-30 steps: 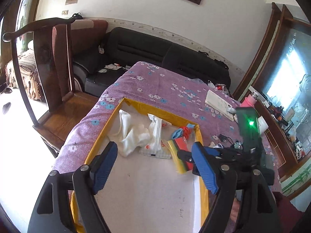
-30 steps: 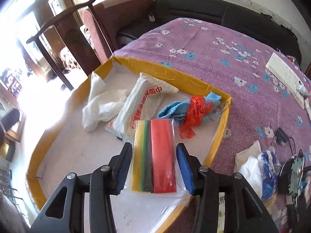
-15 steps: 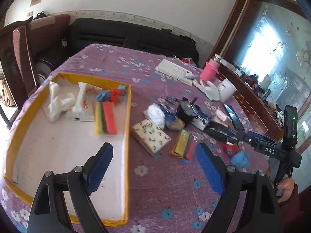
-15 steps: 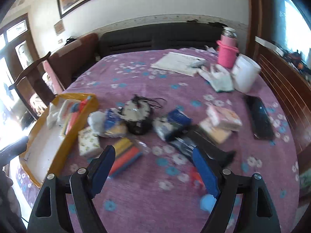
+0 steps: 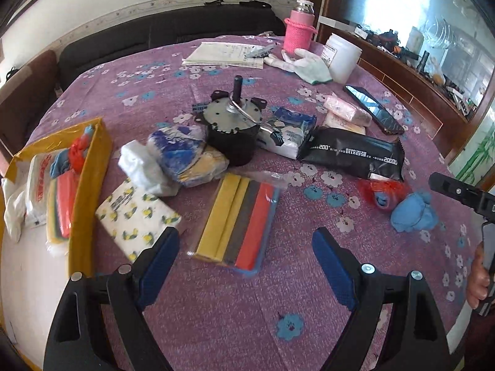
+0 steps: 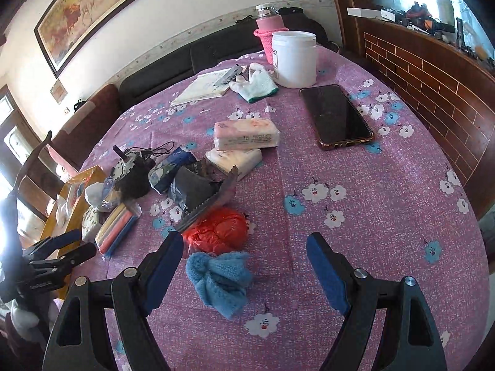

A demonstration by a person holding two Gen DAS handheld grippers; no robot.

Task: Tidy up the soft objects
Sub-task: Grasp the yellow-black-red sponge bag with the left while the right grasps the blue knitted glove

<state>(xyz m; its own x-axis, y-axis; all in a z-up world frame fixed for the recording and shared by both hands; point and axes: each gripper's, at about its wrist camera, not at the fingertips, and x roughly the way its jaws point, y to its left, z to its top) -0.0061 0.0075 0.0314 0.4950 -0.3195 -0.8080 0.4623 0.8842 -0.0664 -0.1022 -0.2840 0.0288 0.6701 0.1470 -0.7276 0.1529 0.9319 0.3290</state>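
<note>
Both tools wide, empty: left tool (image 5: pixel 246 259) above sponge pack (image 5: pixel 239 219), right tool (image 6: pixel 244 266) above blue cloth (image 6: pixel 222 278) (hovering).

The tabletop (image 6: pixel 371 185), under a purple cloth with small flowers, carries a yellow-rimmed tray (image 5: pixel 89 185) at its left edge, and just beside that a lemon-print tissue pack (image 5: pixel 137 216) and a clear pack of coloured sponges (image 5: pixel 241 219). Around a black motor (image 5: pixel 233 133) in the middle lie a blue-and-white bag (image 5: pixel 178 151), a black packet (image 5: pixel 352 154) and pink tissue packs (image 6: pixel 246 134). Nearer the front lie a red bag (image 6: pixel 219 230) touching a blue knitted cloth (image 6: pixel 221 278); farther back sit a phone (image 6: pixel 335 117), white jar (image 6: pixel 294 58), glove (image 6: pixel 256 83) and papers (image 6: pixel 201 88).
</note>
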